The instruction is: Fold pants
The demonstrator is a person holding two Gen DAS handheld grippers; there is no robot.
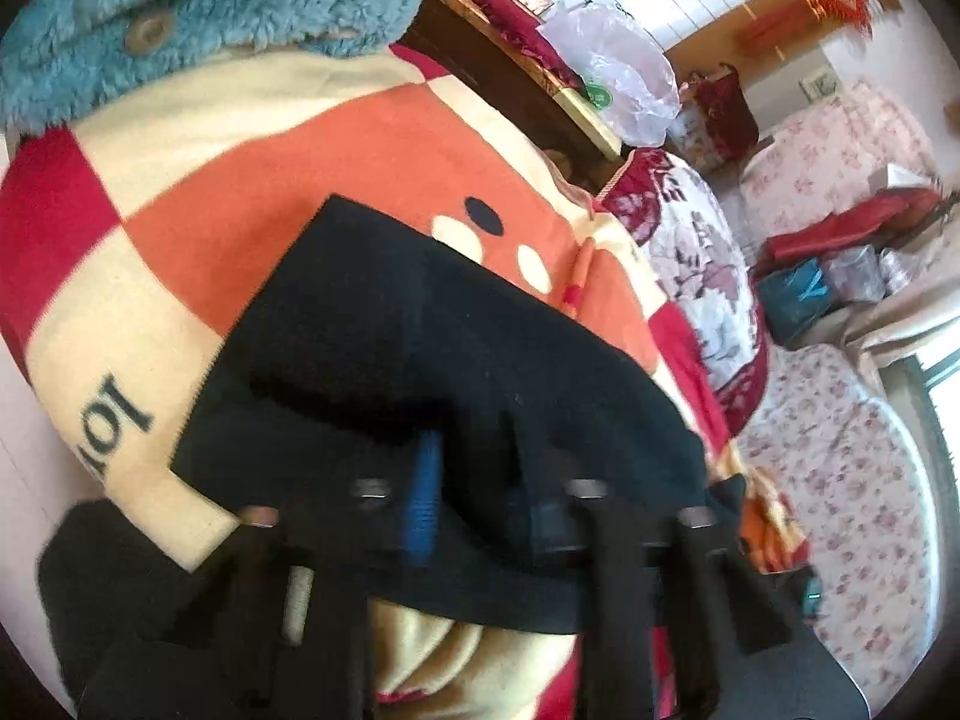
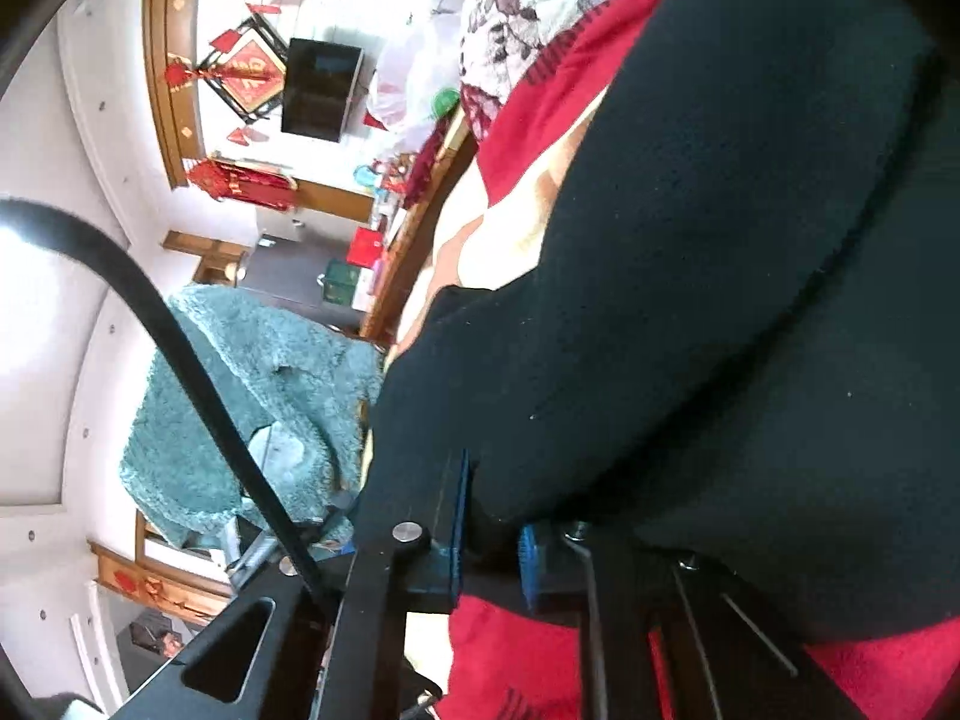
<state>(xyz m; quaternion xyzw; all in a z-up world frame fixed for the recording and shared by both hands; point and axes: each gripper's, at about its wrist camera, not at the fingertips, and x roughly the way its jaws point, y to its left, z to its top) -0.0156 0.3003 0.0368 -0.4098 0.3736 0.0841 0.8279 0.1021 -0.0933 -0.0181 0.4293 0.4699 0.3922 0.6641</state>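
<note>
Left wrist view: one pair of black pants (image 1: 420,360) lies on one checkered blanket (image 1: 198,138), its near edge clamped by the left hand-held gripper (image 1: 474,516). Right hand-held gripper (image 2: 489,558) also pinches it. One teal fleece (image 1: 210,6) lies beyond.

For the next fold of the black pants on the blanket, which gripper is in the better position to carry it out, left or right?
Probably the right. The right gripper has pants cloth between its blue pads, so it looks ready to carry the edge over. The left gripper sits at the pants' near edge, but its grip is too blurred to judge.
</note>
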